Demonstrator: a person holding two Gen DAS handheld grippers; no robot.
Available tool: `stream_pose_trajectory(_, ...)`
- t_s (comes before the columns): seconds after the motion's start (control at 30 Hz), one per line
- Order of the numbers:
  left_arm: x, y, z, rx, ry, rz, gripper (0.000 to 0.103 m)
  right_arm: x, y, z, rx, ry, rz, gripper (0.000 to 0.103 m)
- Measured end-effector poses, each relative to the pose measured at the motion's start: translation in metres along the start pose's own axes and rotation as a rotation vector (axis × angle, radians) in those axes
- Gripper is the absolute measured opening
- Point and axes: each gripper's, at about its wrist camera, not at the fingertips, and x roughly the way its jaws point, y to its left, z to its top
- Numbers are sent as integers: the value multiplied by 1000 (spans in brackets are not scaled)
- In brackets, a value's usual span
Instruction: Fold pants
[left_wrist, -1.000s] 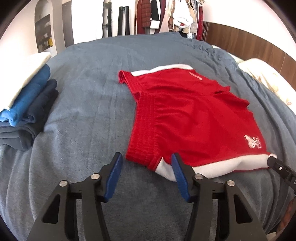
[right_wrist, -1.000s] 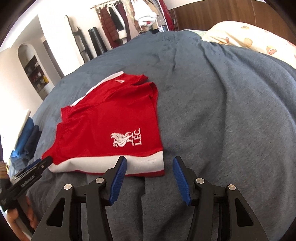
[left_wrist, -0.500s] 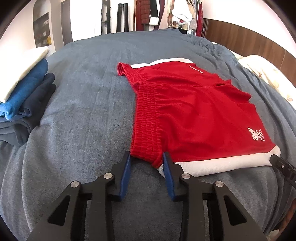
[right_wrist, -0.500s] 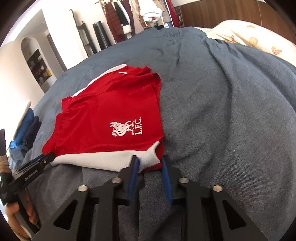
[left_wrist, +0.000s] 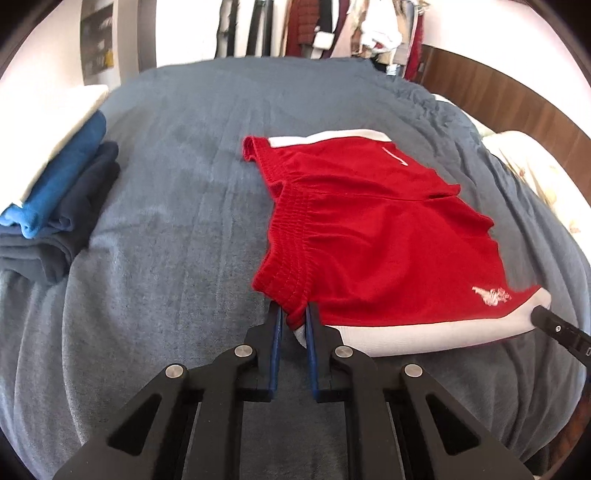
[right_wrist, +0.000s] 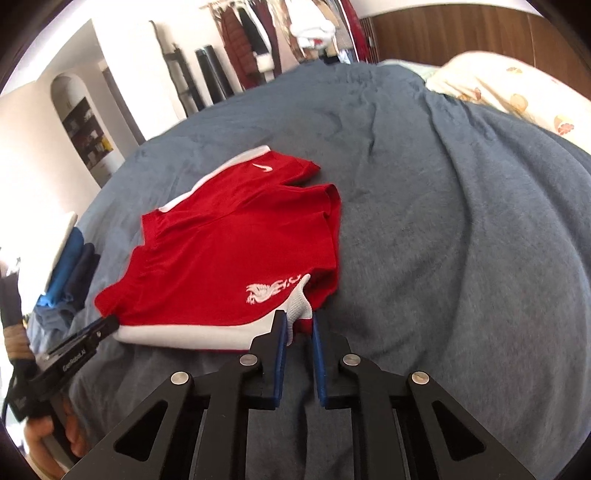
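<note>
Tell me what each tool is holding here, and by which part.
Both grip the red shorts. The left tool, jaws just closed, pinches the near waistband corner. The right tool, likewise just closed, pinches the near white hem corner.

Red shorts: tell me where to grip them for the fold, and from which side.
Grip the red shorts at their two near corners, from the near edge: left gripper on the waistband corner, right gripper on the white hem corner. They lie flat, corners exposed; both jaws have just closed there.

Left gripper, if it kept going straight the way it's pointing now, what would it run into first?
The red shorts: the left gripper is already shut on their near waistband corner, so it would push into that fabric and, probably, the grey blanket beneath.
</note>
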Motion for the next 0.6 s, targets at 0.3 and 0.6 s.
stream_pose_trajectory(0.3,-16,-10,44,-71,185,30,12,-10,16,54,36,171,-49,13)
stream_pose_trajectory(0.6,-34,-20,85,-145,251,17,12,-34,25,121,50,169,-55,12)
